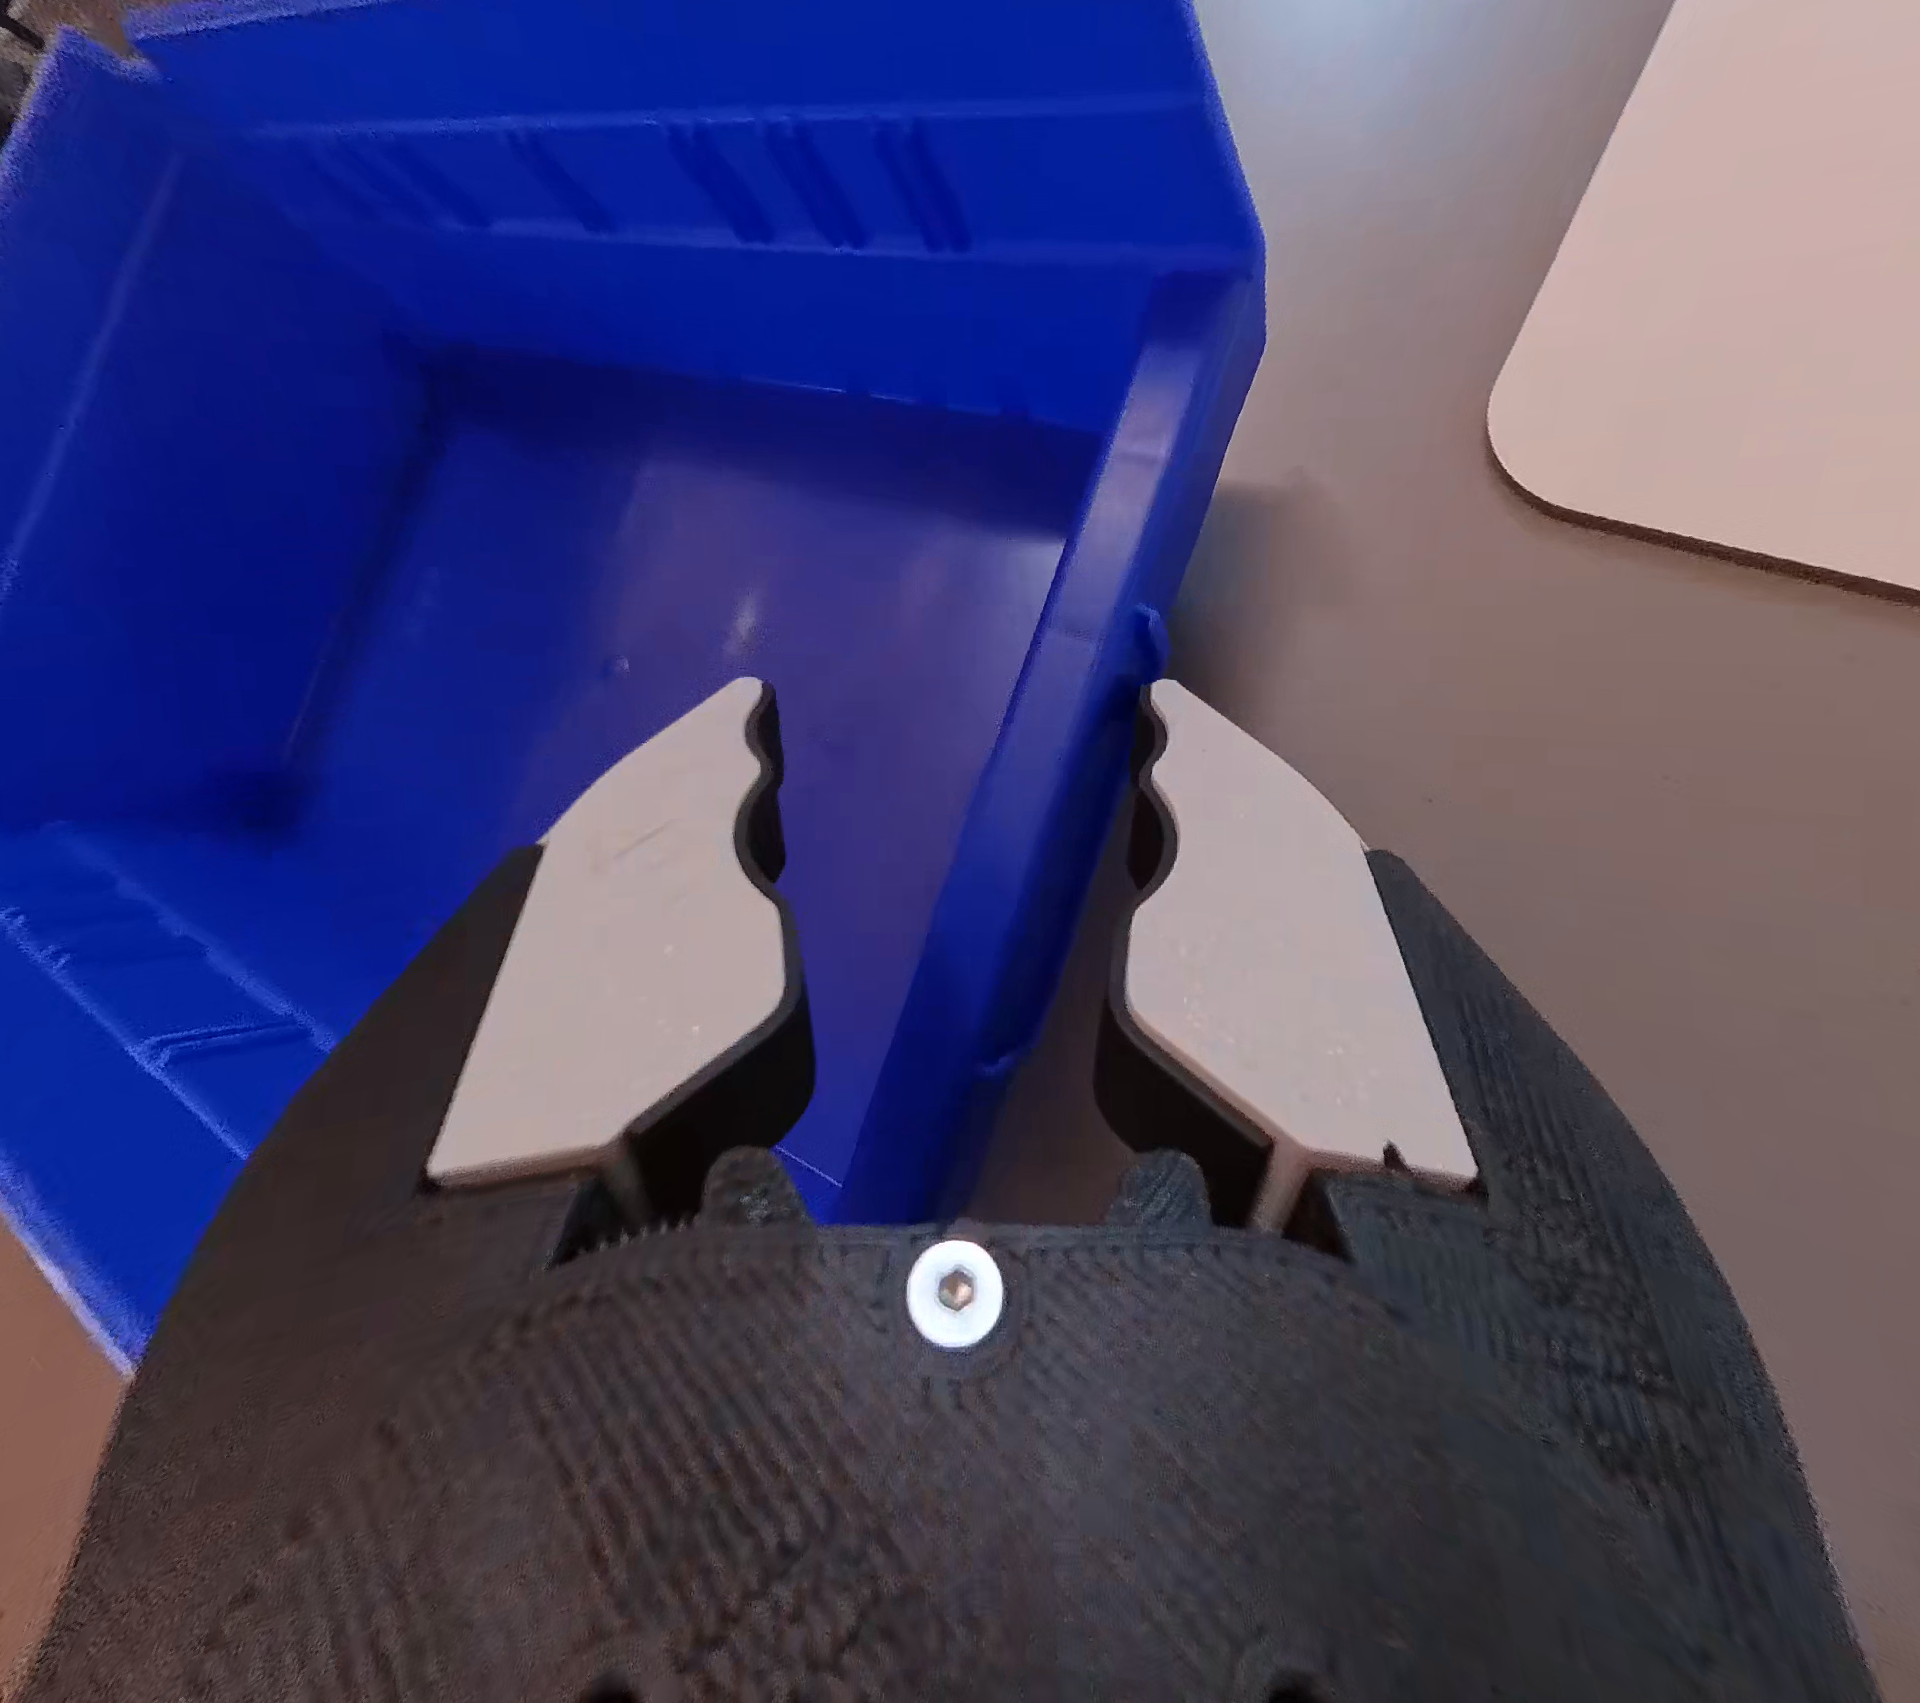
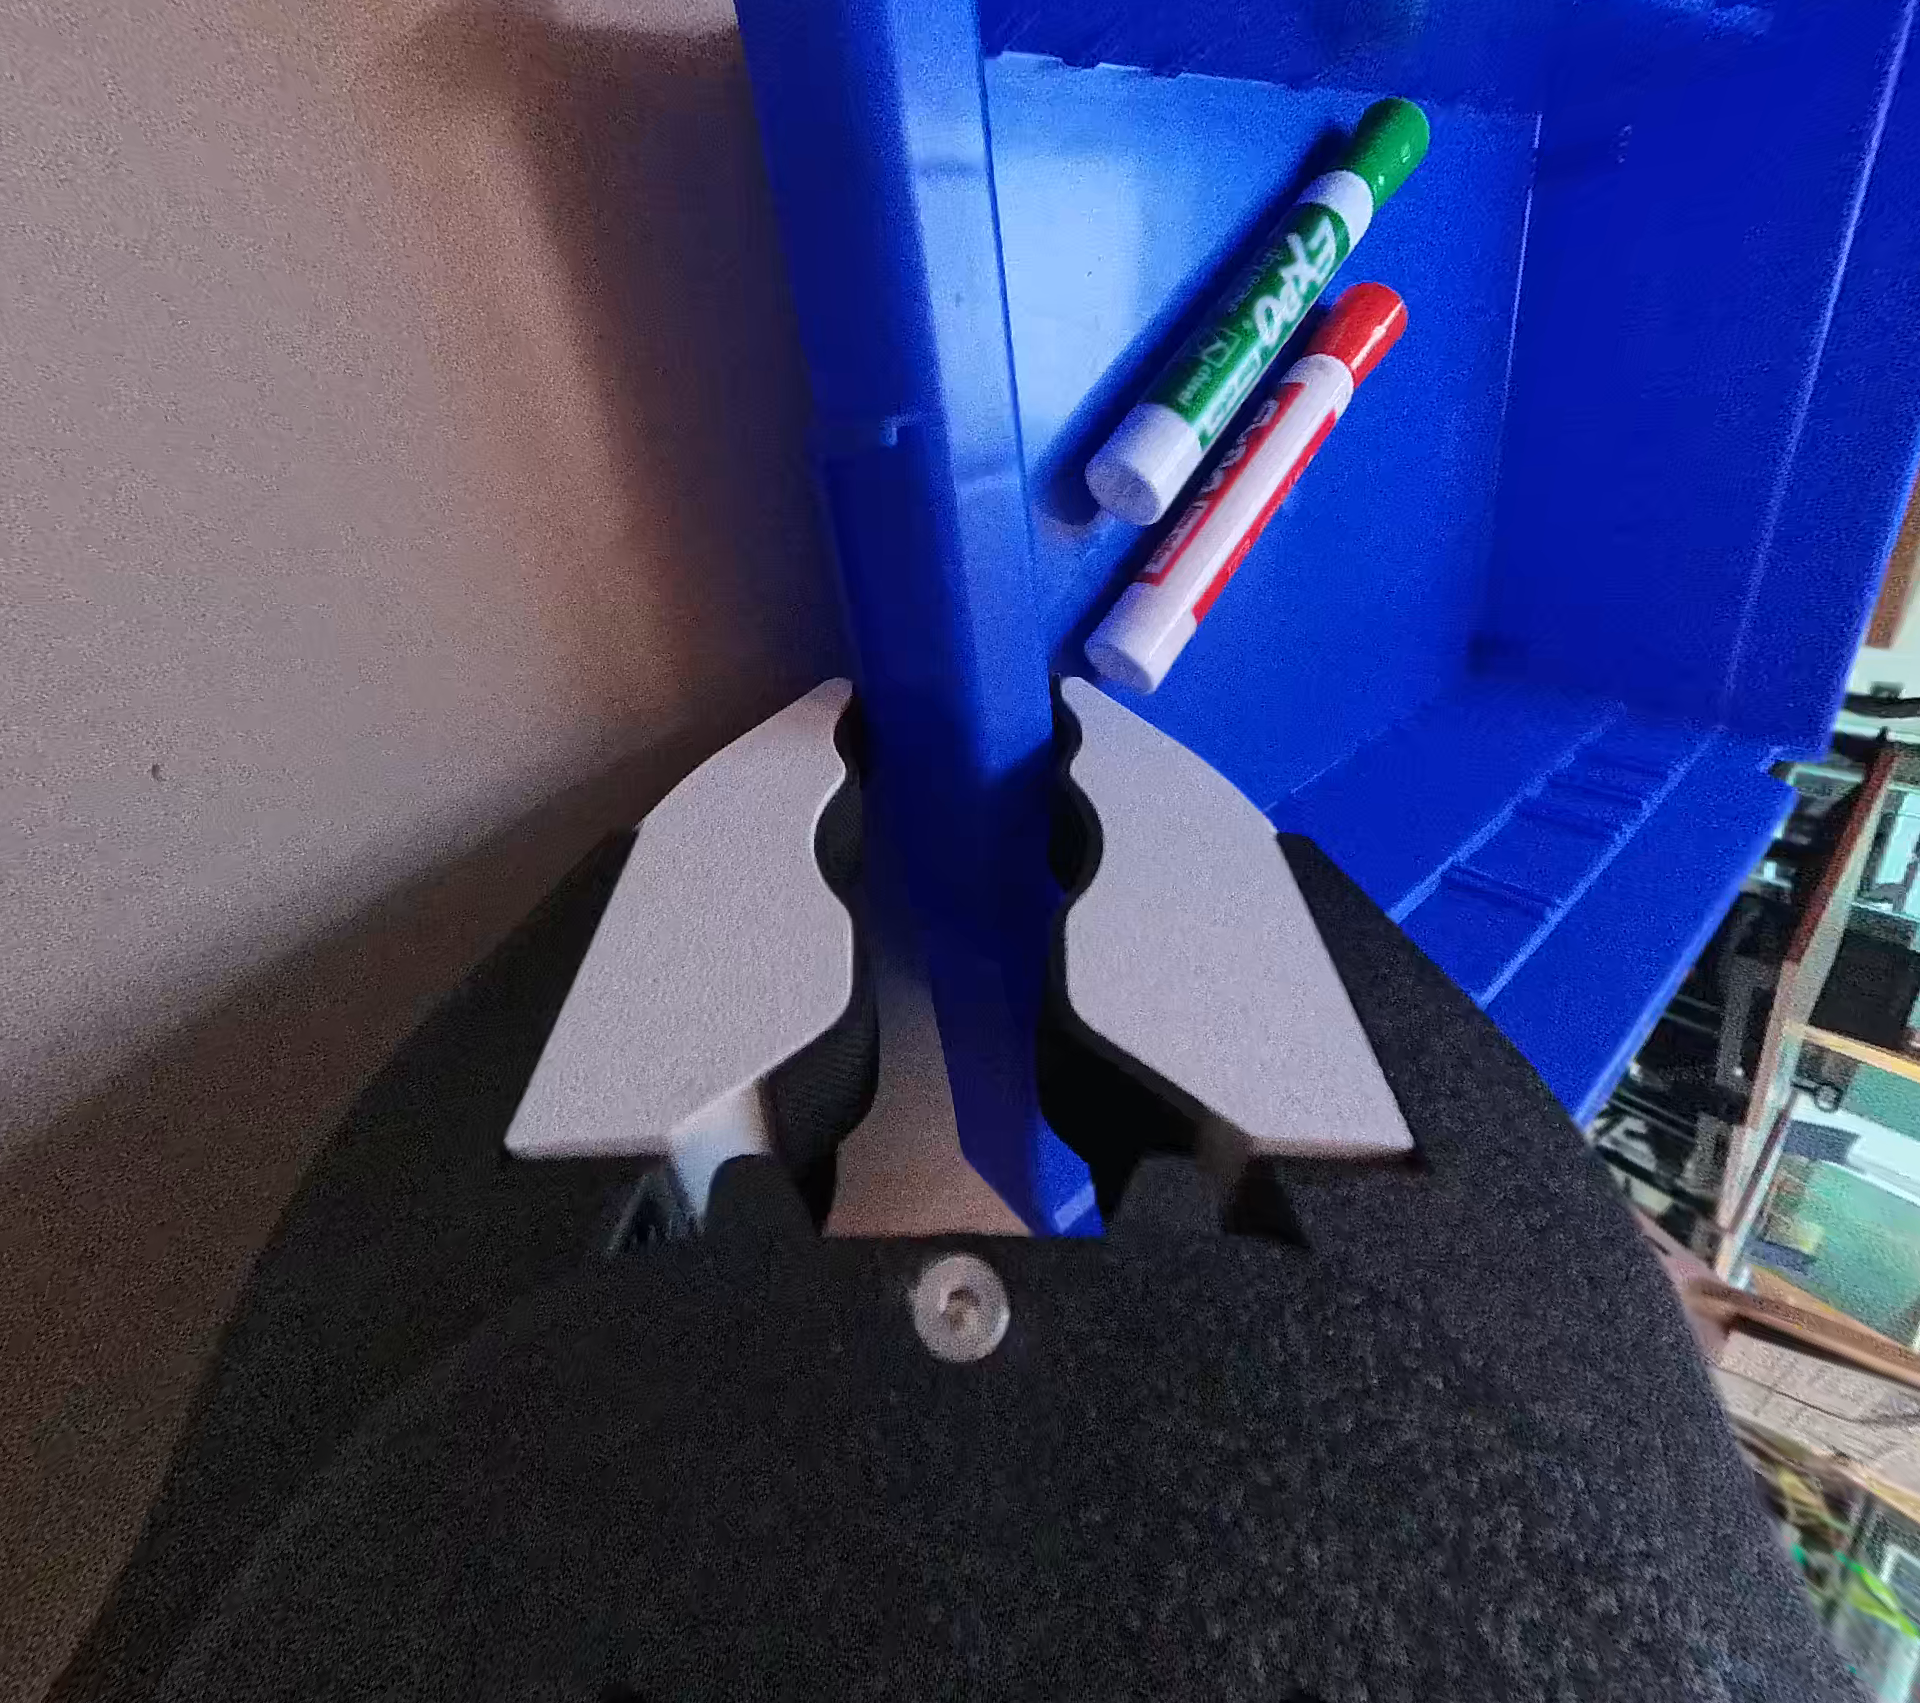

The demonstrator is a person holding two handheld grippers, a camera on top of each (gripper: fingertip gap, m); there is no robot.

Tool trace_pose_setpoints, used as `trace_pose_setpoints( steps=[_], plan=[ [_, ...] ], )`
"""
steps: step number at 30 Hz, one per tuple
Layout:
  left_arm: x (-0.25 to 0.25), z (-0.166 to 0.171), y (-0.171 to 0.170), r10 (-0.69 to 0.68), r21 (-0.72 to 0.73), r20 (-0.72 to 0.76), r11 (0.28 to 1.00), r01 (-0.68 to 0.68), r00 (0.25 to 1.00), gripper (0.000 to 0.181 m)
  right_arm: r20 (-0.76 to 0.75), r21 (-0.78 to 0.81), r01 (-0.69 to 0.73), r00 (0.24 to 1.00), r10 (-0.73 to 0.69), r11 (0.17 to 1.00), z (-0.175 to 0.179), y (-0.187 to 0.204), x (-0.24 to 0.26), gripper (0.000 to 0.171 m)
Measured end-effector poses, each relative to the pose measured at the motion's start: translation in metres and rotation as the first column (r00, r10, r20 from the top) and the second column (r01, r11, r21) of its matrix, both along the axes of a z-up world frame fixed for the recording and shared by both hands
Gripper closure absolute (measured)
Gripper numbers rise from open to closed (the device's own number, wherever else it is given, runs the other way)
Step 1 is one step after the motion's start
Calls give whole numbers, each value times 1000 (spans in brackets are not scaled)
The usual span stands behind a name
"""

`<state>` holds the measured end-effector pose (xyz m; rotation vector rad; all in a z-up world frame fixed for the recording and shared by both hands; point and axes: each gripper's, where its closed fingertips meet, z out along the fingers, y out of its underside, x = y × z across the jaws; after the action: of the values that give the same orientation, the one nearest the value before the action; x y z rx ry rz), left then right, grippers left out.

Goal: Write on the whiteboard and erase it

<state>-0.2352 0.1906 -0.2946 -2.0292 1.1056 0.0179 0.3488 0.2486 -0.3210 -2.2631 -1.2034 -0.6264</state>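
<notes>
1. Our right gripper (image 2: 954, 697) is pinching the side wall of a blue bin (image 2: 894, 303), one finger outside the wall and one inside, both pads pressed against the plastic.
2. Just ahead of its inner finger, a green marker (image 2: 1262, 313) and a red marker (image 2: 1247, 484) lie side by side on the bin floor, touching or nearly so, caps pointing away from us.
3. Our left gripper (image 1: 956, 697) is spread wide, straddling the side wall of a blue bin (image 1: 1101, 614) without closing on it; the floor ahead of its inner finger is bare.
4. We judge this a setup step: steadying the bin before picking a marker.
5. To do it well, we keep the right pinch firm and the bin level, so the markers do not roll.
6. No whiteboard or eraser shows in either view.
</notes>
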Motion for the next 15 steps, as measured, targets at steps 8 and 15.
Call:
trace_pose_setpoints(
  steps=[8,15],
  plan=[
    [-3,-6,-7,-21,-179,-68,984,9,997,126,-5,4,-128,992,128,992,25,-36,-43,141],
    [-22,-24,-32,-171,-441,-249,896,46,953,112,-10,66,-335,942,337,940,59,-140,-107,140]
  ],
)
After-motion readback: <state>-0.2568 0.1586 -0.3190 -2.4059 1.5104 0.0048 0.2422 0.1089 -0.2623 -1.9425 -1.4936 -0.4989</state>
